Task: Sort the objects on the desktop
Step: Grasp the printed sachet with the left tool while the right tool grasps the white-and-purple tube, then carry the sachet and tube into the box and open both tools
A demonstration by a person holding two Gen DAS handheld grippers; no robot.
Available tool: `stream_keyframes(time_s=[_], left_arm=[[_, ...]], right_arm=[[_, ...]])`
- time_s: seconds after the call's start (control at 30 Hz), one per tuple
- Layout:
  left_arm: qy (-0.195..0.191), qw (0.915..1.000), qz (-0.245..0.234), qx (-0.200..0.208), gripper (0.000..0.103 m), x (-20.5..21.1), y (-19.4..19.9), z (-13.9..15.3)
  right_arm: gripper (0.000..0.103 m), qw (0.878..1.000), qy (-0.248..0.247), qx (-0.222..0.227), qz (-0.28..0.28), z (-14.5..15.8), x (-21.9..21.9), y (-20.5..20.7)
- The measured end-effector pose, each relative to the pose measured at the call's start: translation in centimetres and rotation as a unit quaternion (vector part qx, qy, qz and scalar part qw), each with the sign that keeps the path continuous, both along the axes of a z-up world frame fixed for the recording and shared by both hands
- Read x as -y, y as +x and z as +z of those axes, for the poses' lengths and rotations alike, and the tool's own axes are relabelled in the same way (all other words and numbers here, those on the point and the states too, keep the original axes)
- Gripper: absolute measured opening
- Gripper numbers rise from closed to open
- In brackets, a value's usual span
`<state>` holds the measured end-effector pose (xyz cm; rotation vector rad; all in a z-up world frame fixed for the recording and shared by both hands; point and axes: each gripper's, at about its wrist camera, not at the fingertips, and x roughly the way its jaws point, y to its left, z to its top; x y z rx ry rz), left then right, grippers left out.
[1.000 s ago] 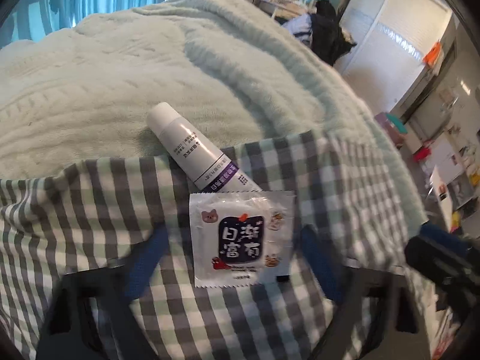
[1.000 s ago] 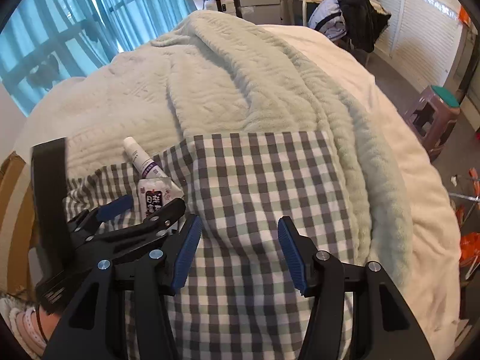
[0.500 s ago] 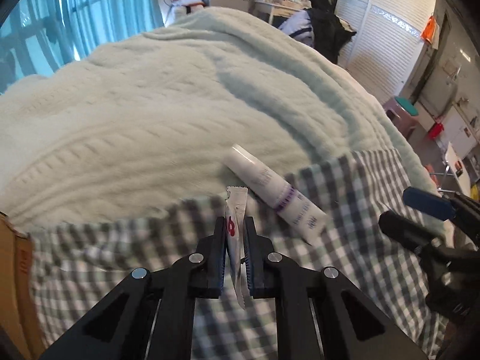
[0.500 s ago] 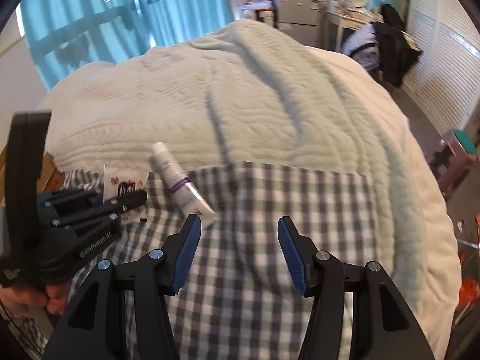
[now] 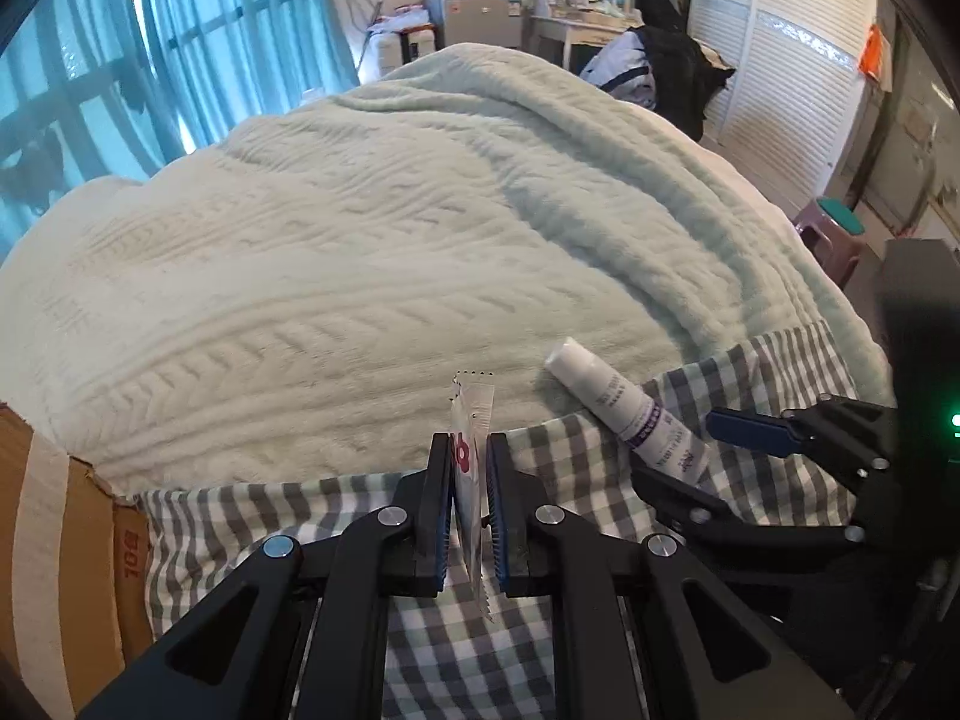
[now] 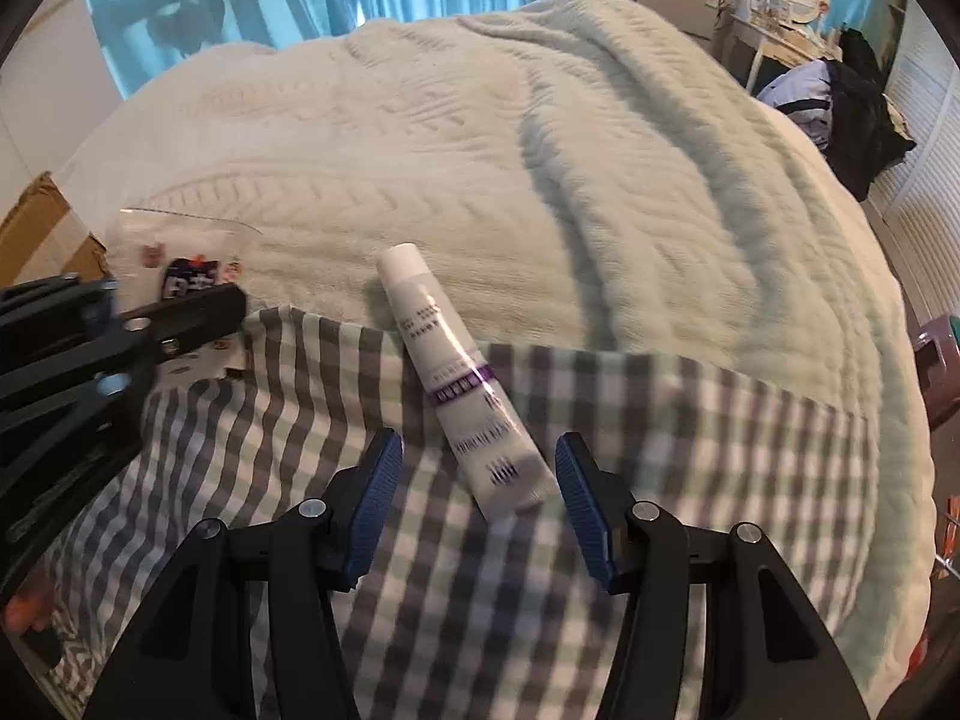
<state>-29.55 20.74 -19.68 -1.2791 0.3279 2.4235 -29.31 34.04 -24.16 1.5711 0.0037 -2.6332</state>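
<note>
Left wrist view has the left gripper (image 5: pixel 469 450) clamped on an upright sachet (image 5: pixel 471 414), while the right gripper (image 6: pixel 477 456) spreads wide around a white tube (image 6: pixel 456 378) on checked cloth (image 6: pixel 660 450).

Pale knitted blanket (image 5: pixel 336 252) under checked cloth (image 6: pixel 600 540), cardboard box (image 5: pixel 66 540) beside, perhaps a stool (image 5: pixel 834 228) beyond.

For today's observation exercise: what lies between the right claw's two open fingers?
In the right wrist view, the lower end of the white tube lies on the checked cloth between the right claw fingers, untouched.
</note>
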Motion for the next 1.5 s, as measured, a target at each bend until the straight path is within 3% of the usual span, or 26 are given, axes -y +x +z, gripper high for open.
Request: stream_keyframes(time_s=[0.1,0.13,0.17,0.6,0.7,0.83,1.1,1.23,1.37,1.5], left_arm=[[-0.003,0.9999,0.013,0.001,0.011,0.6,-0.3,0.2],[-0.006,0.9999,0.015,-0.002,0.011,0.7,-0.3,0.3],[-0.007,0.9999,0.015,-0.002,0.011,0.8,-0.3,0.4],[0.003,0.9999,0.012,-0.002,0.011,2.1,2.0,3.9],[0.014,0.9997,0.015,0.010,0.011,3.3,2.8,5.1],[0.021,0.9996,0.017,0.009,0.011,5.4,4.4,7.2],[0.034,0.9987,0.038,0.008,0.011,11.3,7.4,11.3],[0.051,0.9973,0.053,0.000,0.011,15.1,8.6,14.1],[0.077,0.9937,0.078,-0.019,0.011,19.7,9.4,17.2],[0.091,0.9893,0.111,-0.025,0.011,25.4,9.4,18.9]], right_arm=[[0.051,1.000,0.014,0.012,0.002,-0.9,0.7,-0.9],[0.034,1.000,0.024,0.017,0.002,-1.2,0.9,-1.1],[0.031,1.000,0.022,0.022,0.004,-1.3,0.9,-1.2],[0.019,1.000,0.001,0.015,-0.004,3.4,1.6,2.6],[0.012,1.000,-0.006,0.014,-0.002,5.0,2.1,3.5],[0.012,1.000,-0.011,0.016,0.004,7.1,3.4,5.8],[0.012,1.000,-0.013,-0.004,0.028,12.3,6.6,10.1],[0.012,0.998,-0.013,-0.023,0.055,16.6,9.5,11.9],[0.012,0.993,-0.033,-0.060,0.099,22.2,14.0,13.2],[0.012,0.982,-0.060,-0.073,0.161,25.6,20.2,13.4]])
